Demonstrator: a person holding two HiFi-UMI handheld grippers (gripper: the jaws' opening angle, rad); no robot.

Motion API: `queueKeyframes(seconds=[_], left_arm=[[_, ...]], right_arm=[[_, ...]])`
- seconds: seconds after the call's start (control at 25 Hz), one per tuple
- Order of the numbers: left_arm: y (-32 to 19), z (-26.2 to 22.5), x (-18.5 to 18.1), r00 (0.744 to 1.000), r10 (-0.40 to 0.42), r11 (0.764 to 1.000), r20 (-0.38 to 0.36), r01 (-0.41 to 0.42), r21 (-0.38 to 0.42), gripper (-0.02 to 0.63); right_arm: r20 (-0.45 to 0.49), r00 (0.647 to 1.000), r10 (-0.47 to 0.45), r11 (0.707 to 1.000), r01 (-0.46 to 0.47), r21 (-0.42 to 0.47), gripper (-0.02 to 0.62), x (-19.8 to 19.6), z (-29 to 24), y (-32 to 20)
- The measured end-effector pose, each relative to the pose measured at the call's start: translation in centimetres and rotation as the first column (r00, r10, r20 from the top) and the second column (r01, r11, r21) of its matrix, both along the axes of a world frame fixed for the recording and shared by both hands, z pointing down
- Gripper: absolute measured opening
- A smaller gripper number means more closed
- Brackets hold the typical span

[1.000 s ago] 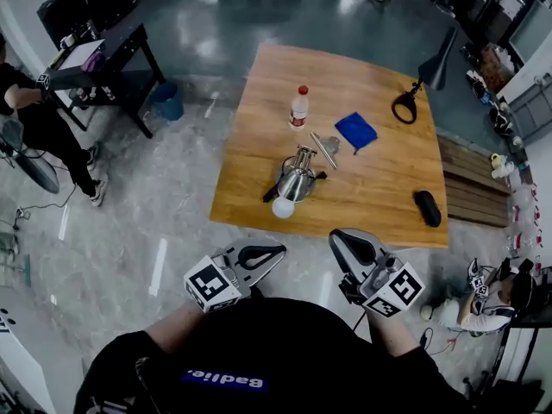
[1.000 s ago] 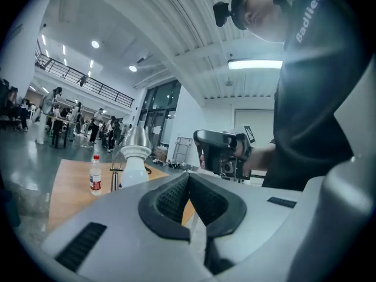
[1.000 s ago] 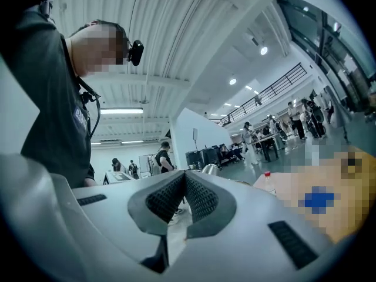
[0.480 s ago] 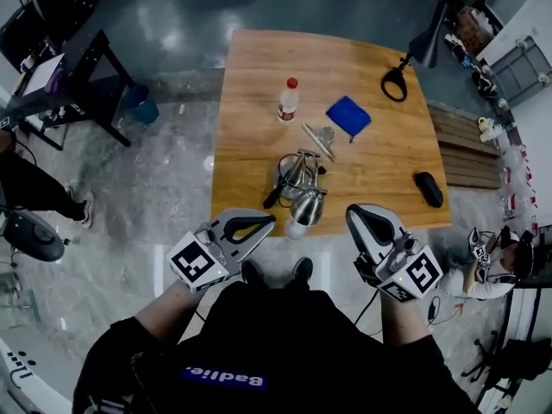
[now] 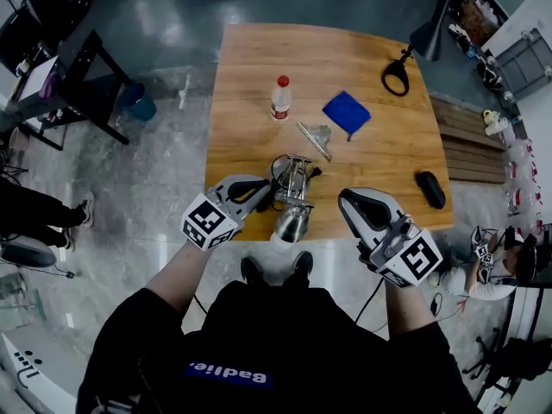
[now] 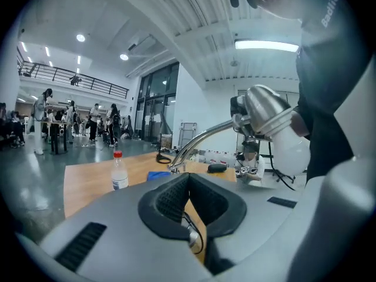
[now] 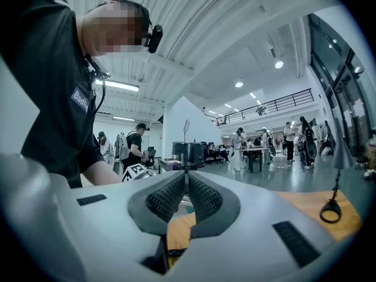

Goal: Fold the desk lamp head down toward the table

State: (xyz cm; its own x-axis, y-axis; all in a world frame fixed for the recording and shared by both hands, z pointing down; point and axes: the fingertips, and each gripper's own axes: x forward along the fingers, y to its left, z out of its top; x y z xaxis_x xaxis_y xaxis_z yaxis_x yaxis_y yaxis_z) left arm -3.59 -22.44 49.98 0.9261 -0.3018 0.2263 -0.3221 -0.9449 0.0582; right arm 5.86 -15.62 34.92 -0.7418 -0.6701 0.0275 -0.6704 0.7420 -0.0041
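A silver desk lamp (image 5: pixel 291 198) stands at the near edge of the wooden table (image 5: pixel 259 59). Its metal head (image 5: pixel 294 223) with a white bulb hangs out over that edge. My left gripper (image 5: pixel 266 185) is shut and empty, its tip close to the lamp's left side; whether it touches I cannot tell. In the left gripper view the lamp head (image 6: pixel 265 113) and bulb (image 6: pixel 292 149) loom at upper right, above the shut left gripper (image 6: pixel 188 175). My right gripper (image 5: pixel 343 198) is shut and empty, right of the lamp and apart from it. The right gripper (image 7: pixel 186 178) points across the table.
On the table lie a water bottle (image 5: pixel 279 98), a blue cloth (image 5: pixel 347 112), a small metal piece (image 5: pixel 315 136), a black loop (image 5: pixel 396 74) and a black oblong object (image 5: pixel 430 189). A black desk (image 5: pixel 78 67) and a blue bin (image 5: pixel 141 106) stand at left.
Both grippers have moved forward to the table's near edge. The left one has come in beside the lamp; the right one has drawn up on the lamp's right.
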Motion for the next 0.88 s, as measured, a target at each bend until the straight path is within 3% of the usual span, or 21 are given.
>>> queueKeyframes(seconds=[0.2, 0.32, 0.44, 0.56, 0.88], left_arm=[[-2.2, 3.6, 2.1, 0.999, 0.028, 0.999, 0.042, -0.026, -0.041, 0.011], [-3.5, 5.4, 3.3, 0.996, 0.044, 0.998, 0.08, -0.041, -0.043, 0.012], [-4.3, 6.4, 4.7, 0.992, 0.075, 0.997, 0.1, -0.071, -0.041, 0.033], [-4.7, 6.9, 5.7, 0.989, 0.105, 0.994, 0.107, -0.1, -0.049, 0.119], [-4.7, 6.8, 7.7, 0.974, 0.21, 0.978, 0.088, -0.21, -0.007, 0.144]], right_arm=[[-0.099, 0.994, -0.042, 0.999, 0.042, -0.008, 0.01, 0.0, 1.9, -1.7], [-0.22, 0.972, -0.084, 0.996, 0.09, 0.014, 0.062, -0.3, 3.6, -2.6], [-0.361, 0.921, -0.147, 0.987, 0.16, 0.005, 0.108, -1.0, 5.4, -3.1], [-0.506, 0.84, -0.196, 0.977, 0.213, -0.026, 0.12, -1.3, 7.3, -3.3], [-0.609, 0.755, -0.245, 0.943, 0.33, 0.029, 0.121, -2.9, 8.4, -4.5]])
